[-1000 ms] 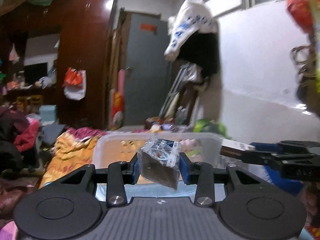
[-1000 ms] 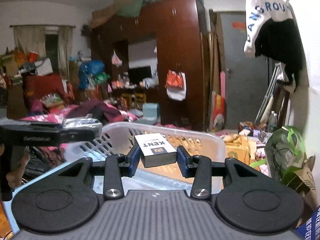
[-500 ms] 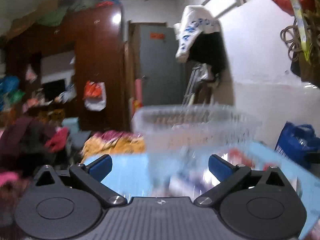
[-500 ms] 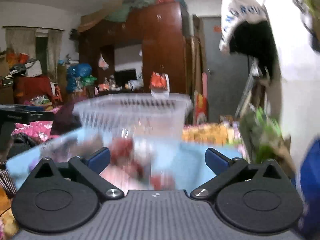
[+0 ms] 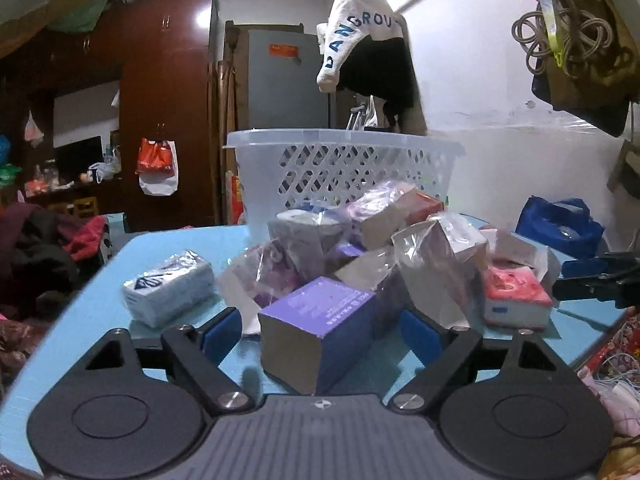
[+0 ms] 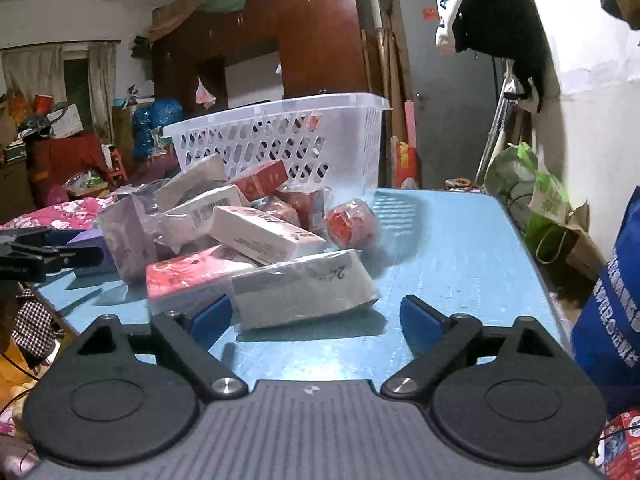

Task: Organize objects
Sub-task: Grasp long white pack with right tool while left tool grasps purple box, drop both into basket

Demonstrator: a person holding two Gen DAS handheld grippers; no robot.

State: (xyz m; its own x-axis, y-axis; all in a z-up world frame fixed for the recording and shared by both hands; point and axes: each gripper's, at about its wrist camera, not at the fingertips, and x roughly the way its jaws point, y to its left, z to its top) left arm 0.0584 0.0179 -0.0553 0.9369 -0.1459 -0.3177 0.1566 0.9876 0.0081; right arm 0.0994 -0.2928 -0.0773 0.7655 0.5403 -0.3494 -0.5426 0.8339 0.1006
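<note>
A pile of small boxes and wrapped packs lies on a blue table (image 5: 168,248) in front of a white plastic basket (image 5: 340,168). My left gripper (image 5: 320,334) is open, its jaws on either side of a purple box (image 5: 320,328) at the pile's near edge. My right gripper (image 6: 316,320) is open around a grey wrapped pack (image 6: 304,286). Beside that pack lie a red pack (image 6: 188,272) and a white box (image 6: 264,234). The basket also shows in the right wrist view (image 6: 288,140).
A blue-and-white tissue pack (image 5: 168,286) lies apart at the left of the pile. A blue bag (image 6: 612,312) stands at the table's right edge. The other gripper's tip (image 5: 600,280) shows at the right. Clothes and clutter surround the table.
Both grippers held items over the basket a second ago, the left a wrapped pack, the right a KENT box. Both have opened, emptied and dropped down to the pile on the table.
</note>
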